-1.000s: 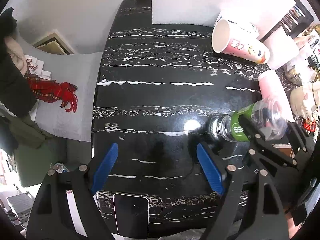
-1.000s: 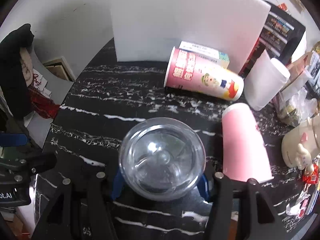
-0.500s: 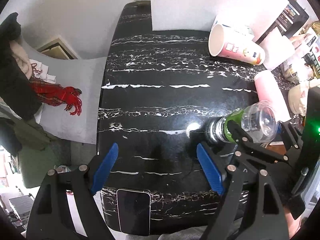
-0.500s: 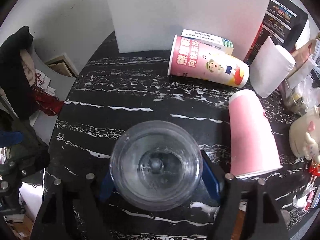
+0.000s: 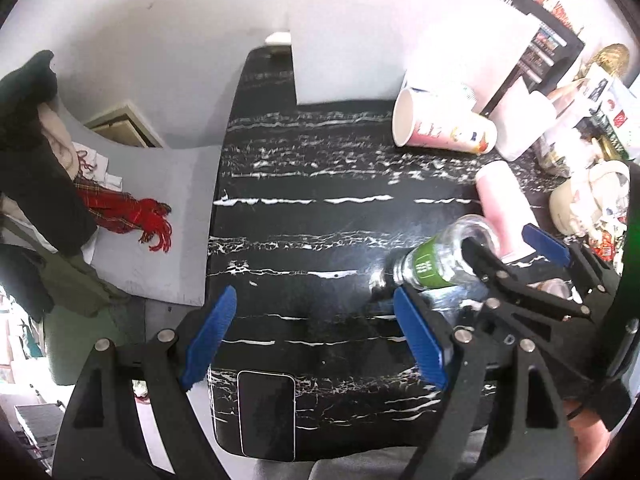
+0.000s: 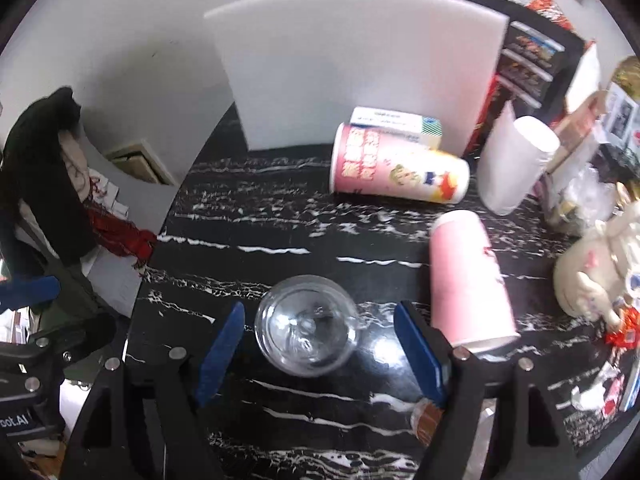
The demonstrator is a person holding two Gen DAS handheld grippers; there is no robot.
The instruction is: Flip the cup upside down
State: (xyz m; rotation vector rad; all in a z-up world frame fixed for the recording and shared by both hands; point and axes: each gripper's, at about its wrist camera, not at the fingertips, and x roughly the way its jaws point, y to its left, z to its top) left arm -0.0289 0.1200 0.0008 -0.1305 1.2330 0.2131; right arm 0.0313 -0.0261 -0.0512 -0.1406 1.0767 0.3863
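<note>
The black marble table (image 6: 248, 216) carried a white board (image 6: 352, 68) at its far edge. A printed paper cup (image 6: 396, 170) lay on its side before the board, a pink cup (image 6: 468, 280) nearer. The clear bottle-cup (image 6: 307, 325) stood mouth-down on the table's near middle, between the right gripper (image 6: 318, 350)'s spread blue pads, neither visibly touching it. The left gripper (image 5: 310, 332) hung parted over the table's near edge, above a phone (image 5: 266, 414).

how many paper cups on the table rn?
3: printed cup lying on its side at the back, white cup tilted right of it, pink cup nearer. More may be hidden in the clutter.
</note>
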